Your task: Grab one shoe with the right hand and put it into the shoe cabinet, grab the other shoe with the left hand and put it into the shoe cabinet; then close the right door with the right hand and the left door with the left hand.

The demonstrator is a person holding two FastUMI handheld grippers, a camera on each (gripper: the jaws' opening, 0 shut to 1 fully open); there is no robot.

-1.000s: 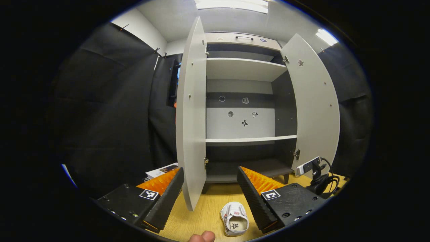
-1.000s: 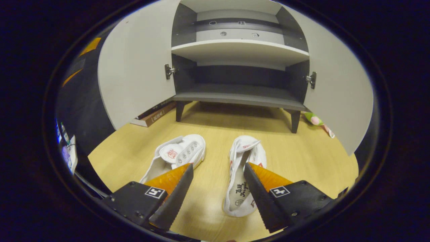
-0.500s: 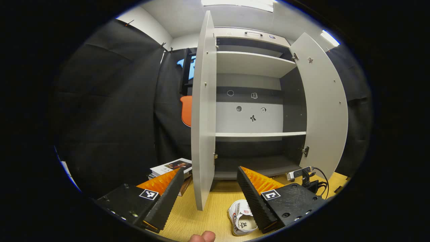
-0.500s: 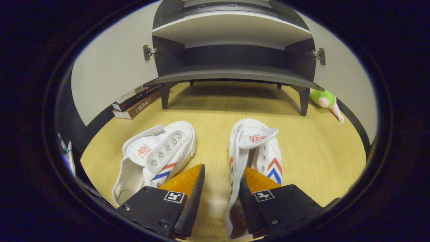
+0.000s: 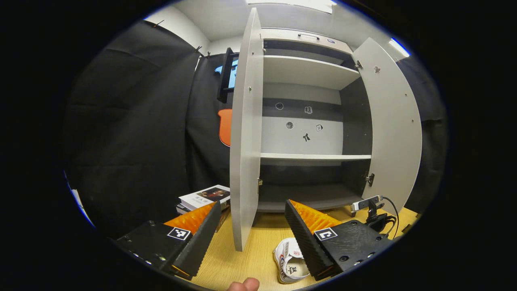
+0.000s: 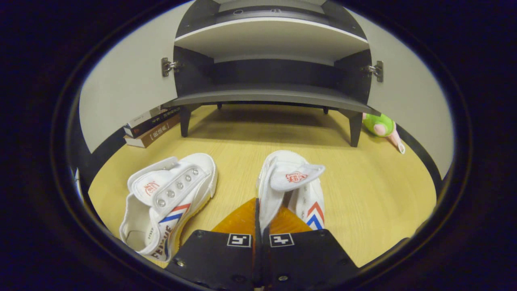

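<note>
Change: my right gripper (image 6: pixel 258 210) jaws have just closed on the right-hand sneaker's (image 6: pixel 293 184) side wall, before the shoe cabinet (image 6: pixel 270 95).
Left gripper (image 5: pixel 252 230): jaws wide, empty.
Meaning: first shoe secured; lift next.

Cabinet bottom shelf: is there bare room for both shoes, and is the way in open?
The bottom shelf lies bare between both open doors, and the floor before it is clear. It is tighter near the right gripper, shut on the right shoe, with the left shoe beside it. Books and a plush toy flank the cabinet legs.

The left shoe (image 6: pixel 167 202) bears letters on its side, seemingly "FEIYUE".
</note>
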